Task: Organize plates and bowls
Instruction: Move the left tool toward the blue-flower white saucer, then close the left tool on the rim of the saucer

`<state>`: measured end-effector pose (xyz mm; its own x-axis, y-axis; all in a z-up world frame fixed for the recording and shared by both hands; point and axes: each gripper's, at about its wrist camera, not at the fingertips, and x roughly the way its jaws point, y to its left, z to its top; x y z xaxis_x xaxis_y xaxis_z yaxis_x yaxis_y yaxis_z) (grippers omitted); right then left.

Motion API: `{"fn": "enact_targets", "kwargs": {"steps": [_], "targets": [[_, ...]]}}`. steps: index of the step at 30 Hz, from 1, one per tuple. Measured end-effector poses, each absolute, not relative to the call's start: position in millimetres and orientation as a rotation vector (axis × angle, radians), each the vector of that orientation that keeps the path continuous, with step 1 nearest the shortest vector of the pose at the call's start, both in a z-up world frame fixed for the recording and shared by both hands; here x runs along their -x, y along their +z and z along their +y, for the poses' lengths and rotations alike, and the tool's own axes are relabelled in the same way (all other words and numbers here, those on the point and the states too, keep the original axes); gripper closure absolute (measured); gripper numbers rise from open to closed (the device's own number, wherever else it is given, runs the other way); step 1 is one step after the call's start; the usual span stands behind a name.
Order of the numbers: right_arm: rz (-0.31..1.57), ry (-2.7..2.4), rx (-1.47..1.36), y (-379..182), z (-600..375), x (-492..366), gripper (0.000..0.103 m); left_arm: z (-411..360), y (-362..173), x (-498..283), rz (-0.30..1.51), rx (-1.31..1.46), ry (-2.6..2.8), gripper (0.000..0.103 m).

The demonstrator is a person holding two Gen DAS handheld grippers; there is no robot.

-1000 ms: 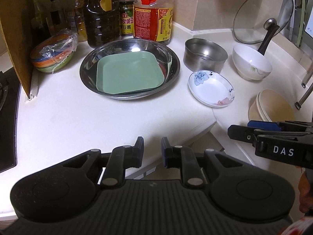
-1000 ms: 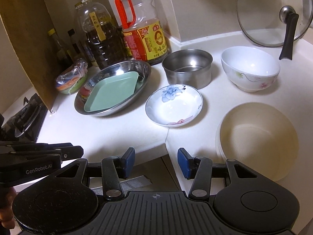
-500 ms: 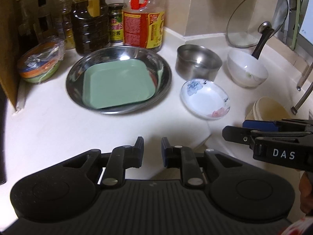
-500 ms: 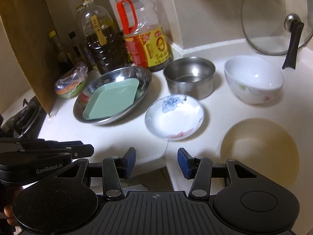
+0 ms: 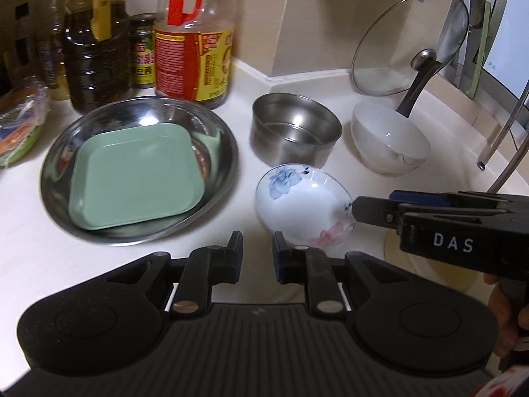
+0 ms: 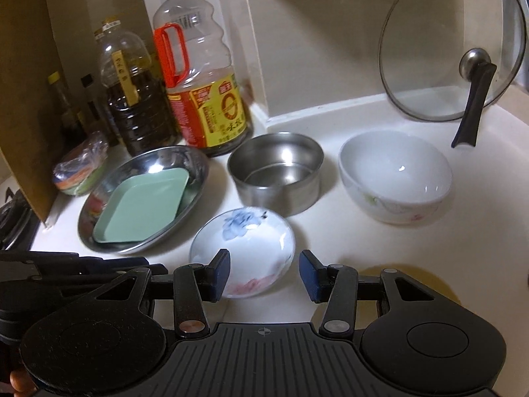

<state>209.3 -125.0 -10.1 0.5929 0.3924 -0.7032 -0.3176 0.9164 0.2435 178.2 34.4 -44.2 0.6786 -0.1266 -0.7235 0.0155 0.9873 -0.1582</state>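
Observation:
A green square plate [image 5: 132,178] [image 6: 142,208] lies in a wide steel dish [image 5: 66,139] [image 6: 198,165] on the white counter. To its right stand a steel bowl [image 5: 296,135] [image 6: 276,172], a white floral bowl [image 5: 390,142] [image 6: 395,178] and a small flowered saucer [image 5: 304,205] [image 6: 244,244]. A cream bowl [image 5: 436,271] [image 6: 396,269] is mostly hidden under the grippers. My left gripper [image 5: 256,254] is open and empty, just before the saucer. My right gripper [image 6: 264,274] is open over the saucer's near edge.
Oil and sauce bottles [image 5: 191,49] [image 6: 201,89] line the back wall. A glass pot lid [image 5: 410,43] [image 6: 453,46] leans at the back right. Wrapped coloured bowls [image 5: 20,122] [image 6: 79,172] sit at the left beside a wooden board [image 6: 23,99]. A stove [image 6: 13,218] lies at far left.
Both grippers have moved forward over the counter toward the dishes. The right gripper now reaches the saucer and its jaws have opened wider. The cream bowl has slipped under the grippers.

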Motion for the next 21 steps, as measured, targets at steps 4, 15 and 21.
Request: {"fn": "enact_targets", "kwargs": {"steps": [4,15,21], "targets": [[0.849,0.398,-0.09,-14.6,-124.9,-222.3,0.065,32.9,-48.2,-191.6,0.838,0.161,-0.082,0.085],[0.922,0.34,-0.06,-41.1,-116.7,-257.3,0.073,33.6,-60.0,-215.9,0.875,0.191,-0.074,0.086],[0.966,0.317,-0.054,-51.7,-112.0,-265.5,0.077,32.8,-66.3,-224.5,0.889,0.191,-0.088,0.086]]}}
